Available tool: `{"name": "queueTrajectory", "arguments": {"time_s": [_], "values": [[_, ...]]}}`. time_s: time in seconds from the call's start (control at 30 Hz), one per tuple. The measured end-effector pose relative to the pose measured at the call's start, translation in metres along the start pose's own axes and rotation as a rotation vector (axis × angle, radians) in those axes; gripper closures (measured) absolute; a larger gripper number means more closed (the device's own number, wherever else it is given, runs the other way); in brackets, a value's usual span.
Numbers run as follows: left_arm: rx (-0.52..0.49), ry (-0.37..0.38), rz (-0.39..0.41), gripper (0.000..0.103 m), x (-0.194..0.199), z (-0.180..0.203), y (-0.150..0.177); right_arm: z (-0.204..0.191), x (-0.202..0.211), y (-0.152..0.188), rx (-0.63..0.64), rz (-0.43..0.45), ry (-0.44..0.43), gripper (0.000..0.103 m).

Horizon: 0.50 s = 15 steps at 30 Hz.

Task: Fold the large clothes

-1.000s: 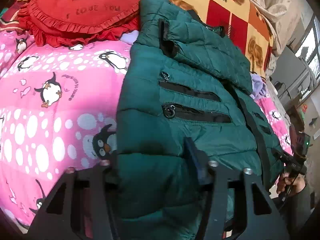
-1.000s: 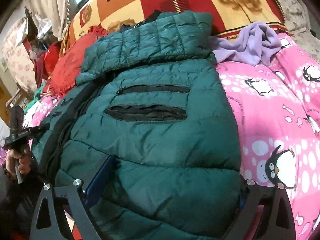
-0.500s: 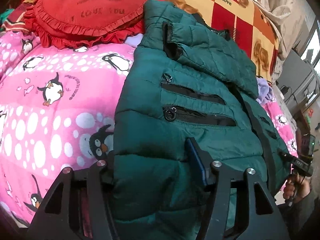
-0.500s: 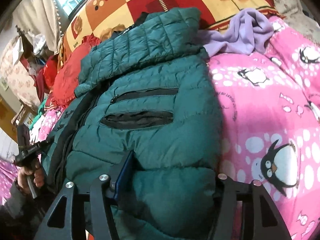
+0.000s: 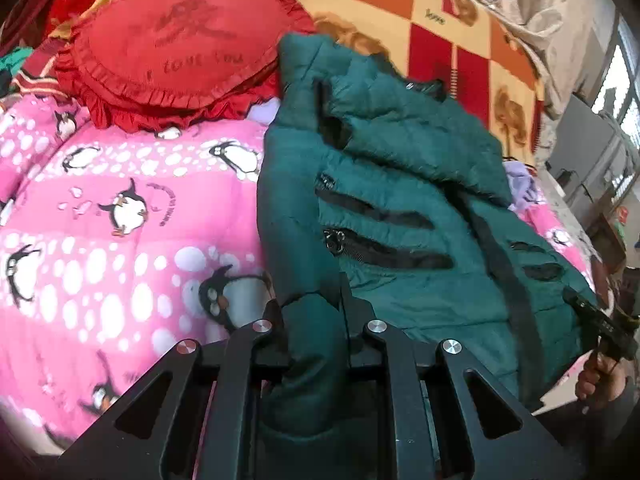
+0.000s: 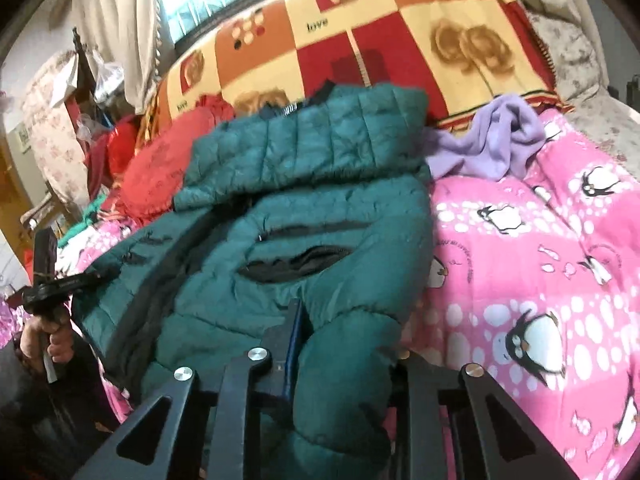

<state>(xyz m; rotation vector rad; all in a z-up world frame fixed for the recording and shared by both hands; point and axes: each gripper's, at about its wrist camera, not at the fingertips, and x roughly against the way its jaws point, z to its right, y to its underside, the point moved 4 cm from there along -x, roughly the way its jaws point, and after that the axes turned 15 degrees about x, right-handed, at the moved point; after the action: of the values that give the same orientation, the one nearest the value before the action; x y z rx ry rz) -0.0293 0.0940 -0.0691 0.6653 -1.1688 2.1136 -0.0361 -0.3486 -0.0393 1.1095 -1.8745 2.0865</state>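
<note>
A dark green puffer jacket [image 5: 404,200] lies front up on a pink penguin blanket [image 5: 120,216], hood toward the headboard. My left gripper [image 5: 316,320] is shut on the jacket's bottom hem at its left corner. My right gripper [image 6: 344,332] is shut on the hem at the jacket's [image 6: 320,216] right corner. Both corners are bunched between the jaws and lifted a little off the bed. Each view shows the other hand-held gripper at the far side of the hem, the right one [image 5: 600,328] in the left wrist view and the left one [image 6: 60,284] in the right wrist view.
A red heart cushion [image 5: 176,52] sits at the head of the bed. A lilac garment [image 6: 492,140] lies beside the hood. A checked orange and red blanket [image 6: 360,40] covers the headboard end. Furniture and clutter [image 6: 52,120] stand at the bedside.
Both grippers have closed tighter on the hem, gathering the fabric. They have lifted and pulled the bottom of the jacket up, so it wrinkles around the pockets.
</note>
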Motion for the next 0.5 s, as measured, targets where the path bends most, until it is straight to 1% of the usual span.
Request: {"name": "queueTrajectory", "arguments": {"time_s": [0.1, 0.27, 0.37, 0.43, 0.47, 0.5], "values": [[-0.013, 0.014, -0.003, 0.090, 0.019, 0.001, 0.006, -0.001, 0.009, 0.009, -0.036, -0.024, 0.018, 0.080], [-0.040, -0.018, -0.029, 0.090, 0.031, -0.003, 0.025, -0.006, 0.023, 0.016, -0.064, -0.014, -0.016, 0.080], [-0.028, -0.022, -0.050, 0.088, 0.024, -0.011, 0.029, -0.007, 0.021, 0.022, -0.074, -0.037, -0.021, 0.080], [-0.012, -0.043, -0.073, 0.082, 0.016, -0.016, 0.031, -0.001, 0.011, 0.029, -0.115, -0.079, -0.038, 0.079], [-0.001, -0.068, -0.089, 0.076, 0.010, -0.018, 0.032, 0.001, 0.008, 0.032, -0.135, -0.095, -0.041, 0.071], [0.000, -0.080, -0.092, 0.071, 0.008, -0.018, 0.033, 0.004, 0.005, 0.036, -0.159, -0.111, -0.046, 0.052]]}}
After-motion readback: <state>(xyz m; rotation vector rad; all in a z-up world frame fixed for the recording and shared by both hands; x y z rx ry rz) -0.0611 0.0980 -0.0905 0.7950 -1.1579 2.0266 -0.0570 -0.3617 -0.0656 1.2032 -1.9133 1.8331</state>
